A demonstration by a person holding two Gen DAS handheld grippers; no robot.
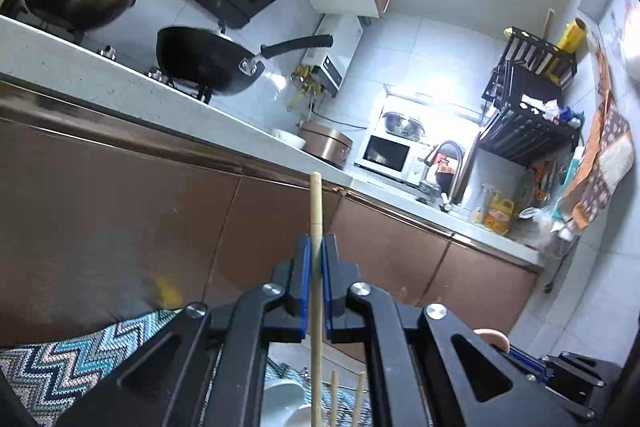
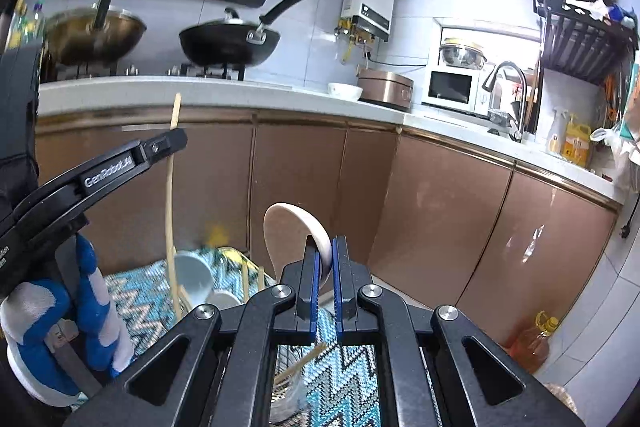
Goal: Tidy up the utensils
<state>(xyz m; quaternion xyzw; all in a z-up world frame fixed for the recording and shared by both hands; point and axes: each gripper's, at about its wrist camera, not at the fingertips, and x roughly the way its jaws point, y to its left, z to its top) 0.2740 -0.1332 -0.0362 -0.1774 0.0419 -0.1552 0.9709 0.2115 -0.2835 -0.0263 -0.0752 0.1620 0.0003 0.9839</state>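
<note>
My left gripper (image 1: pixel 316 247) is shut on a pale bamboo chopstick (image 1: pixel 316 203), which stands upright through the jaws and sticks out above and below them. In the right wrist view the same left gripper (image 2: pixel 176 139) comes in from the left with the chopstick (image 2: pixel 171 195), carried by a hand in a blue and white glove (image 2: pixel 92 287). My right gripper (image 2: pixel 326 247) is shut on a light wooden spoon (image 2: pixel 292 227), whose bowl rises to the left above the blue pads. Beneath both grippers lie white bowls (image 2: pixel 196 275) and more chopsticks (image 2: pixel 244 283) in a wire rack.
A zigzag-patterned cloth (image 2: pixel 352 387) covers the surface below. Brown cabinet doors (image 2: pixel 300 179) stand close ahead under a white counter (image 2: pixel 224 95) bearing a black wok (image 2: pixel 228 43), a steel pan (image 2: pixel 96 35), a rice cooker (image 2: pixel 384 87) and a microwave (image 2: pixel 452 87). An oil bottle (image 2: pixel 532 343) stands on the floor.
</note>
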